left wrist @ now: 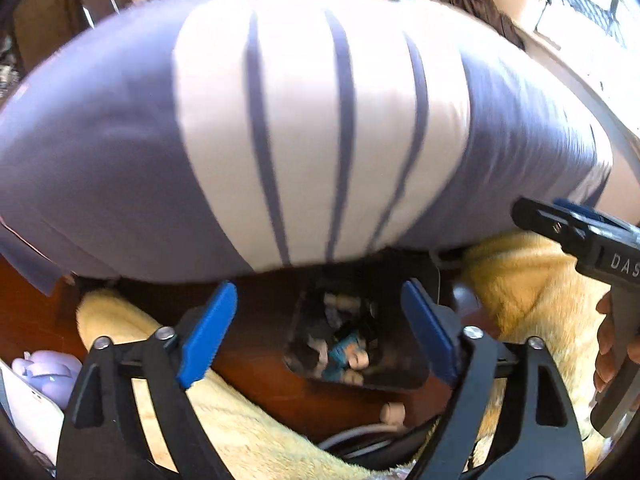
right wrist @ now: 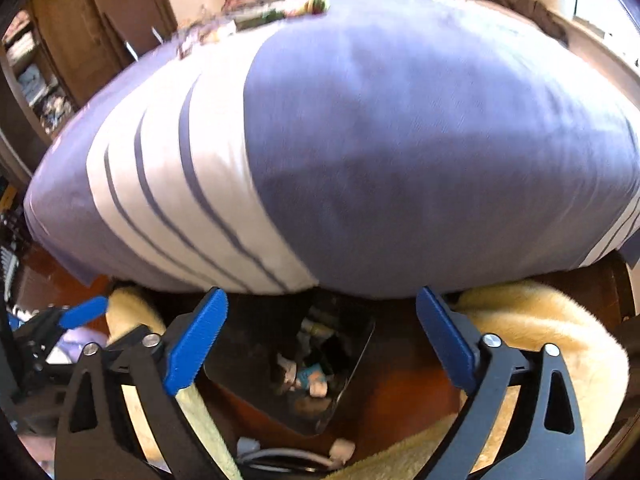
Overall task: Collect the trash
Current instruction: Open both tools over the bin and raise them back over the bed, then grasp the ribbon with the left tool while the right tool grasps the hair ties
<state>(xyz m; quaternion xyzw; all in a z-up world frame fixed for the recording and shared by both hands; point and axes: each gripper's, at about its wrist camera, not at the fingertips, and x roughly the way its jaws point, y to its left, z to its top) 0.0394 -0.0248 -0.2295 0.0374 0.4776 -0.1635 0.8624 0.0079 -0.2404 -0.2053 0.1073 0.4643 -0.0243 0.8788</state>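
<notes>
Letters "DAS" on right gripper (left wrist: 536,216) body

Daylight glares upper right (blown out); motion blur, fisheye-warped edges, shadowed foreground.

A big pillow (left wrist: 304,136) in lavender with a white band and thin stripes filled most of both views, lying over a reddish-brown wooden floor (left wrist: 32,320). Fluffy yellow blankets (right wrist: 532,336) lay beside it. Brown wooden cabinets (right wrist: 100,20) stood behind at the left, and strong daylight poured through a window (left wrist: 592,8) at the upper right.
</notes>
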